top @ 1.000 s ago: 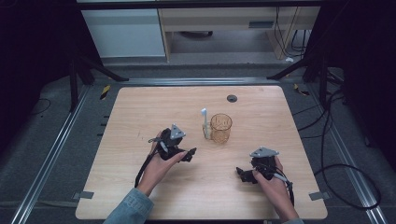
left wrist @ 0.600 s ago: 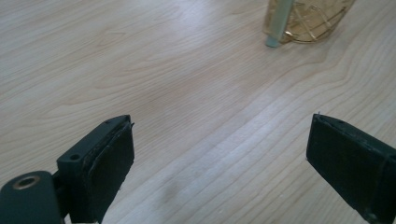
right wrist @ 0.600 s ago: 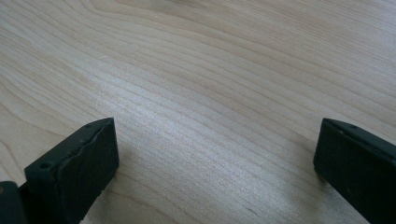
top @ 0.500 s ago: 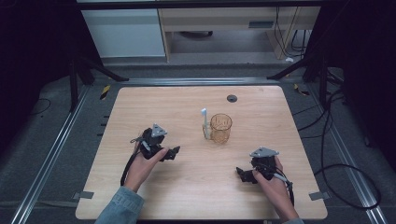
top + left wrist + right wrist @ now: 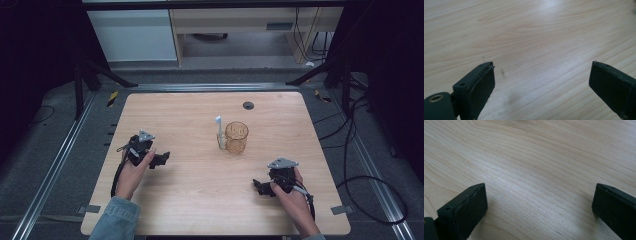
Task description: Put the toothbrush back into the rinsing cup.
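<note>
Both sets of jaws stand spread wide with nothing between them; in the left gripper view and the right gripper view I see bare wood grain in the gap. From the high view, I have the left gripper (image 5: 161, 160) at the left of the frame, a little below centre, low over the table (image 5: 190, 200) and pointing toward the right. My right gripper (image 5: 260, 188) sits at the lower right, jaws pointing left, also down near the wood. The amber glass cup (image 5: 236, 137) stands upright just right of the frame's centre, well apart from both grippers. A white toothbrush (image 5: 219, 132) stands upright just beside the cup's left side; I cannot tell whether they touch. A small dark round fitting (image 5: 248, 105) sits in the tabletop above the cup.
</note>
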